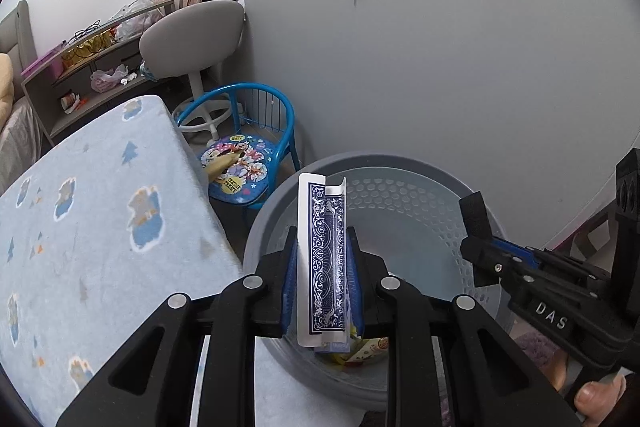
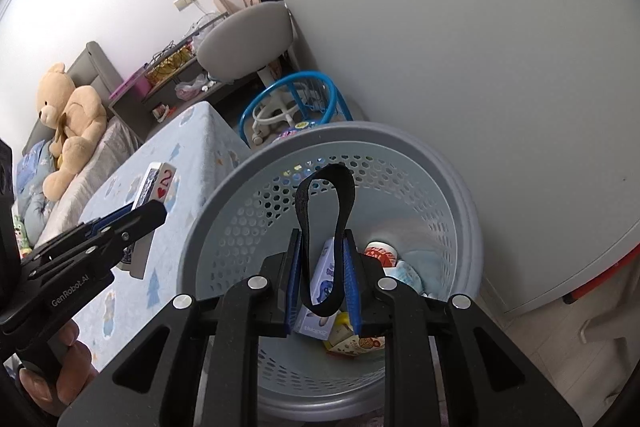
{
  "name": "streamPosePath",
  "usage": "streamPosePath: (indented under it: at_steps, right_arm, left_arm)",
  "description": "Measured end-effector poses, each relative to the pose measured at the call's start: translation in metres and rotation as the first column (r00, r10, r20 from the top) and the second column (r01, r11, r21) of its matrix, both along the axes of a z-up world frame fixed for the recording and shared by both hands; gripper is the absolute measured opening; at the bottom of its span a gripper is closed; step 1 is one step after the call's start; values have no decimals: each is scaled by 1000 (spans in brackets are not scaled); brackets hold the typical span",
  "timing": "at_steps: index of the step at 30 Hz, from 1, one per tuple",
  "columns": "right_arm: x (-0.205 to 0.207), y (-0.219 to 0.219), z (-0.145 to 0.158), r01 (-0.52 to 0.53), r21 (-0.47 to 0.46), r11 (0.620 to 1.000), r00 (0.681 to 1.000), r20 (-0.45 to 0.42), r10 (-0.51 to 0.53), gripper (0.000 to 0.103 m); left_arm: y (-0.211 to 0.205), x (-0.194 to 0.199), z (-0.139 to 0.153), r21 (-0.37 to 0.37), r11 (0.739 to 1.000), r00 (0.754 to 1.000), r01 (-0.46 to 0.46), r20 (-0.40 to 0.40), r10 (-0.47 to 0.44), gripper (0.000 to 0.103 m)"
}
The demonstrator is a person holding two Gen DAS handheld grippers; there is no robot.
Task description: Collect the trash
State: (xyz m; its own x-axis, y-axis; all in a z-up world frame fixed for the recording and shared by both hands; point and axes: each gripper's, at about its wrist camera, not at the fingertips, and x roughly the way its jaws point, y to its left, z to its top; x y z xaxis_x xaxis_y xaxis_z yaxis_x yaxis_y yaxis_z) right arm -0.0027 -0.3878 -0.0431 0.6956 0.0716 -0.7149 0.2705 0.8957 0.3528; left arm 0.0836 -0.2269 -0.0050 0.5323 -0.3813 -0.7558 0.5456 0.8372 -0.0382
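A small stack of blue-backed playing cards (image 1: 325, 227) stands on edge between the pads of my left gripper (image 1: 324, 267), which is shut on it above the near rim of a grey perforated basket (image 1: 272, 211). In the right wrist view the same cards (image 2: 154, 183) show a two of hearts, held by the left gripper (image 2: 156, 213) beside the basket. My right gripper (image 2: 323, 239) is shut on a black strap loop (image 2: 326, 171) that sticks up over the basket (image 2: 224, 187). Boxes and wrappers (image 2: 352, 341) lie at the basket's bottom. The right gripper (image 1: 478, 227) also shows at the right.
A table with a pale blue printed cloth (image 1: 100, 227) stands left of the basket. Behind it are a blue child's chair (image 1: 240, 167), a grey swivel chair (image 1: 192, 35) and cluttered shelves. A teddy bear (image 2: 68, 115) sits on a bed. A white wardrobe (image 1: 460, 67) rises behind the basket.
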Motion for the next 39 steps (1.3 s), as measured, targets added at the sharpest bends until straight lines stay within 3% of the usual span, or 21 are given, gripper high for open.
streamPosePath:
  at_steps: [7, 9, 11, 12, 14, 24, 28, 39]
  right_arm:
    - [1, -8, -5, 3, 23, 1000, 1000, -3, -3, 22]
    - [2, -8, -6, 8, 23, 1000, 1000, -6, -8, 30]
    - [0, -9, -3, 14, 19, 1000, 1000, 2, -15, 50]
    - [-1, -9, -2, 18, 16, 1000, 1000, 10, -18, 54]
    - [-4, -9, -2, 25, 14, 1000, 1000, 18, -25, 60]
    - [-4, -8, 0, 20, 10, 1000, 1000, 10, -20, 66]
    - [-5, -7, 1, 24, 3, 1000, 1000, 12, -24, 69]
    - [-7, -6, 2, 27, -6, 1000, 999, 18, -27, 80]
  left_arm:
    - [-10, 1, -4, 18, 1000, 1000, -12, 7, 12, 26]
    - [-10, 1, -5, 23, 1000, 1000, -17, 10, 16, 34]
    - [-10, 1, -4, 25, 999, 1000, -25, 16, 25, 53]
    - [-9, 1, -3, 24, 999, 999, -30, 20, 29, 57]
    - [-8, 0, -1, 21, 999, 999, -36, 27, 36, 59]
    - [-1, 0, 1, 28, 997, 997, -70, 34, 69, 65]
    - [2, 0, 1, 29, 996, 996, -87, 38, 86, 73]
    - [10, -1, 0, 33, 993, 993, -113, 39, 112, 76]
